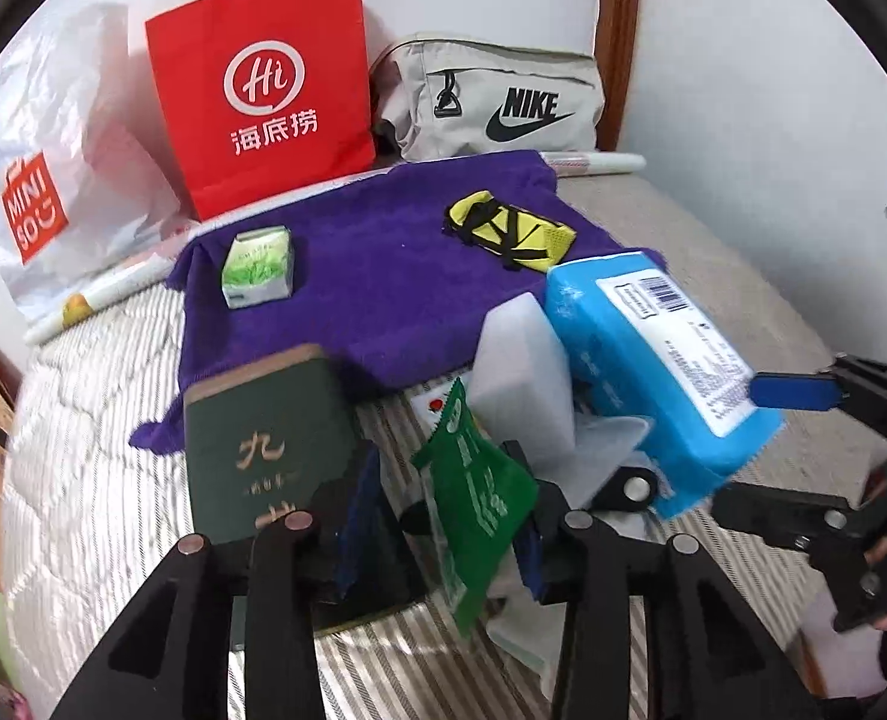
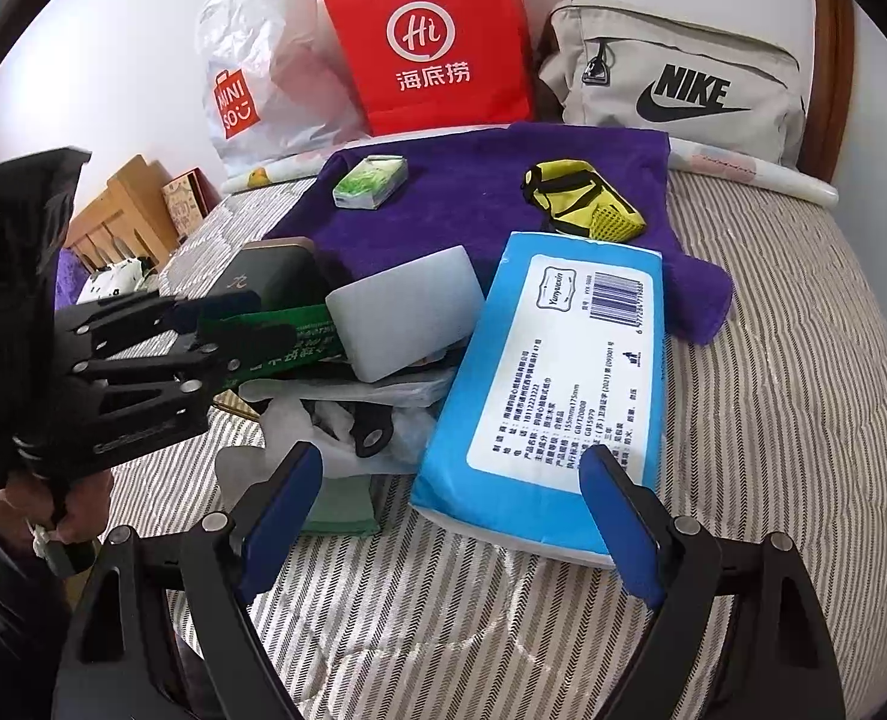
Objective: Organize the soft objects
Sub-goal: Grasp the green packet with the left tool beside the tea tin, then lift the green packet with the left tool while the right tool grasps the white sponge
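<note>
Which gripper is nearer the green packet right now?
Left. The left gripper has the green packet between its fingers, pads not clearly pressing it. The right gripper is open over the near end of the blue tissue pack, off to the packet's side.

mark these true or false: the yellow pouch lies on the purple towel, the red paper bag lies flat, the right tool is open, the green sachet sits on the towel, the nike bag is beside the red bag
1. The yellow pouch lies on the purple towel. True.
2. The red paper bag lies flat. False: it stands upright against the wall.
3. The right tool is open. True: nothing is between its pads.
4. The green sachet sits on the towel. False: it is between the left tool's pads, off the towel.
5. The Nike bag is beside the red bag. True.
</note>
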`<state>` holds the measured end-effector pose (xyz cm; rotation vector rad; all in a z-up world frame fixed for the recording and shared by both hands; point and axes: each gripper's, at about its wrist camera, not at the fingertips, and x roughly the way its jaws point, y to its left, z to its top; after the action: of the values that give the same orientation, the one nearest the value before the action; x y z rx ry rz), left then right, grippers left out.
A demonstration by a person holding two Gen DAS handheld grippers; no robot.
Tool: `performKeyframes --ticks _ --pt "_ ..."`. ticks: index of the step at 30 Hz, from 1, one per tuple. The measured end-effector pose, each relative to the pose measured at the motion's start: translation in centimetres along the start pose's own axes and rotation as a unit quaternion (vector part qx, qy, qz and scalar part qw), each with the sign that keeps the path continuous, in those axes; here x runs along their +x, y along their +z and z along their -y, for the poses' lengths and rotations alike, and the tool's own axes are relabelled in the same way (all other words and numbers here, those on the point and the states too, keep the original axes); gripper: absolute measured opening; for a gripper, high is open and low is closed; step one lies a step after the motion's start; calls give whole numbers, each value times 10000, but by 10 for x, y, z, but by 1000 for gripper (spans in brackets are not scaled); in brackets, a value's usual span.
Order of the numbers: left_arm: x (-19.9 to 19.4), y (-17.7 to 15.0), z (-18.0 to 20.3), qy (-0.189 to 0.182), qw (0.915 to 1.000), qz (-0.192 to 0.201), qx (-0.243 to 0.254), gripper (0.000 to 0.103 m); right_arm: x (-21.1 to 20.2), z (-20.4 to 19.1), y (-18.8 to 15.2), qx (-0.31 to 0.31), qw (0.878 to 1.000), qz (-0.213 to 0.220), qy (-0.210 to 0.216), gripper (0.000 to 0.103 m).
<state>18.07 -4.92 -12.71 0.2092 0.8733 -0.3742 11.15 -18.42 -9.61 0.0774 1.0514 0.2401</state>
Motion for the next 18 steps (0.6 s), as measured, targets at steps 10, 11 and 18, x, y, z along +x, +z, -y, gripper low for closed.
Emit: performKeyframes --ticks 10,11,18 --pt "-12 -2 -1 -253 9997 68 -1 7 1 3 1 10 10000 59 -45 87" --pt "-20 -3 -5 -325 9993 140 -125 7 2 2 2 -6 10000 54 -47 87" --pt "-67 -12 -27 -530 9962 474 -509 7 2 -7 3 -92 9999 44 -18 87"
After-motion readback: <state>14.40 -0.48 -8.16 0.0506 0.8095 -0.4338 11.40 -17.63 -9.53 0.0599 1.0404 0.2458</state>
